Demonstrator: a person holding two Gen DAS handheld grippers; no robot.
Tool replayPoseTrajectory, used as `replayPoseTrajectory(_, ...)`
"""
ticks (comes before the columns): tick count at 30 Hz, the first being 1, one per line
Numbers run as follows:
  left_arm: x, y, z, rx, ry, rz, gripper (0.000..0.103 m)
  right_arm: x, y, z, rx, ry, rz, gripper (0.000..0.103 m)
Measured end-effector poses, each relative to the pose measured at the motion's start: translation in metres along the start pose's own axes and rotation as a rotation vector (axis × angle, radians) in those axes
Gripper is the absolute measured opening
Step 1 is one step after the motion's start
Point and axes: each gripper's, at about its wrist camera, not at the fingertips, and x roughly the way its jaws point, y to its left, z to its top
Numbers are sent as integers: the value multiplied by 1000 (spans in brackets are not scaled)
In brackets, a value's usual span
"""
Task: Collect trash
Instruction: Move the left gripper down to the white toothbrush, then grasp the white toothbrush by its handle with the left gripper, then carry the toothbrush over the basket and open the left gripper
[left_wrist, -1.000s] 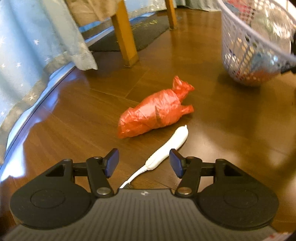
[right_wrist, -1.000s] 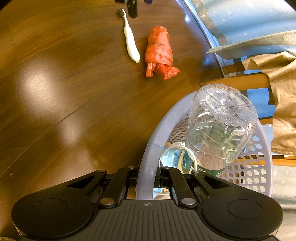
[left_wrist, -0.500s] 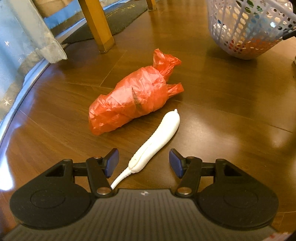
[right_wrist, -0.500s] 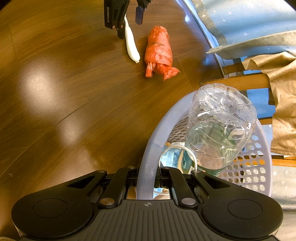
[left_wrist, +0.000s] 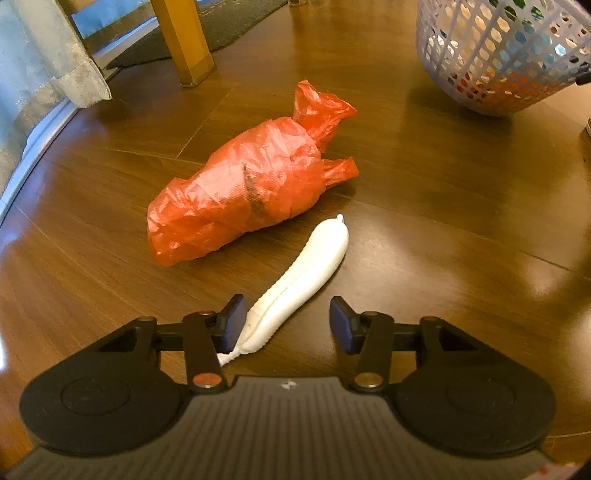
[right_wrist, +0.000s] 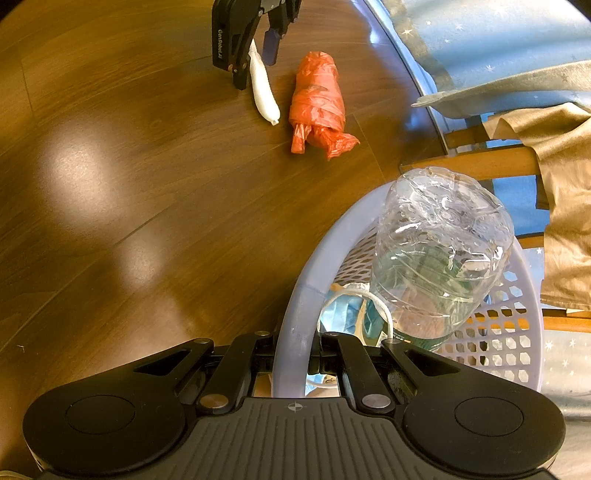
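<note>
White slim squashed toothbrush-like handle (left_wrist: 306, 273) on brown wood floor (left_wrist: 424, 229) beside crumpled orange plastic bag (left_wrist: 243, 199); left gripper (left_wrist: 286, 325) jaws closing around it, one pad touching. Right gripper (right_wrist: 293, 360) clamped on lavender basket rim (right_wrist: 295, 314).

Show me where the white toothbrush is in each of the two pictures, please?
Left wrist view: the toothbrush lies low in the middle, its thin end between the left gripper jaws, which have just been closing.
Right wrist view: the toothbrush lies near the top, left of centre, under the left gripper.
Shared landmark: the red bag, apart from the toothbrush and beside it in both.
</note>
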Motion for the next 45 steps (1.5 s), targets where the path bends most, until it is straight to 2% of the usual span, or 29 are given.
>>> replayPoseTrajectory(9, -4, -4, 1, 3, 6, -13, 20, 0, 2, 0, -1, 0, 0, 3)
replayPoseTrajectory(16, -2, -8, 1, 19, 13, -4, 20, 0, 2, 0, 0, -1, 2, 3)
replayPoseTrajectory(21, -1, -11, 0, 33, 19, 11, 15, -1, 1, -1, 2, -1, 2, 3)
replayPoseTrajectory(27, -3, -12, 0, 10, 20, 6, 15, -1, 2, -1, 4, -2, 3, 3)
replayPoseTrajectory(45, -54, -26, 7, -11, -31, -8, 15, -3, 3, -3, -3, -4, 3, 3)
